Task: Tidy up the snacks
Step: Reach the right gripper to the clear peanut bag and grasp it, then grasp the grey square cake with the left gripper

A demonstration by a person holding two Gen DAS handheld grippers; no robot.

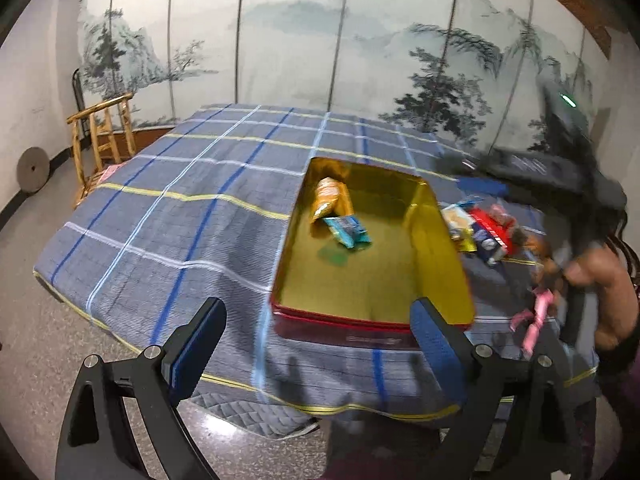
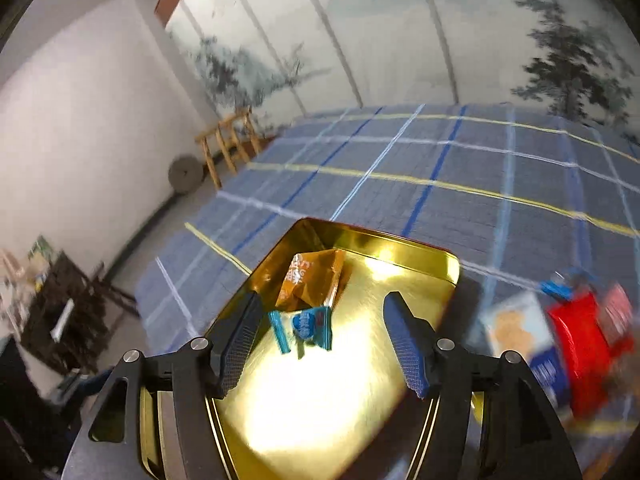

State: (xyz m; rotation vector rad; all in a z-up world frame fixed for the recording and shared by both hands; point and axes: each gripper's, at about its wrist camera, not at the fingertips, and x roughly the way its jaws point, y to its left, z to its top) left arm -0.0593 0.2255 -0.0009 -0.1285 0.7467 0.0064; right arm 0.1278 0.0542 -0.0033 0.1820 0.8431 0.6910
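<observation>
1. Painted pine-and-mountain panels backed a table under a blue plaid cloth point(image 1: 168, 216), where a shallow tin point(image 1: 436, 220) with a gold inside and red outer wall sat near the front edge.

2. Your left gripper point(image 1: 316, 344) hung below the table's front edge, just short of the tin, its blue-padded fingers point(image 1: 200, 344) spread wide and pinching nothing.

3. Your right gripper point(image 2: 324, 344) hovered over the tin point(image 2: 400, 248), jaws apart and empty, with a teal packet point(image 2: 304, 326) lying on the tin floor between the fingertips in that view.

4. Two snacks were already in the tin: an orange packet point(image 1: 330, 200) against the far left corner and the teal packet point(image 1: 348, 232) just in front of it, the two touching.

5. Unsorted snacks lay on the cloth to the right of the tin: a pale packet point(image 1: 456, 220), a red box point(image 1: 490, 226) and a pink wrapper point(image 1: 538, 318), all blurred.

6. You could have expected the packets to be light, soft and crinkly, likely slippery film; a pinch across a flat sealed edge looked safest, with gentle pressure so the contents weren't crushed.

7. You would probably have found the red box stiffer, best gripped across its narrow sides.
</observation>
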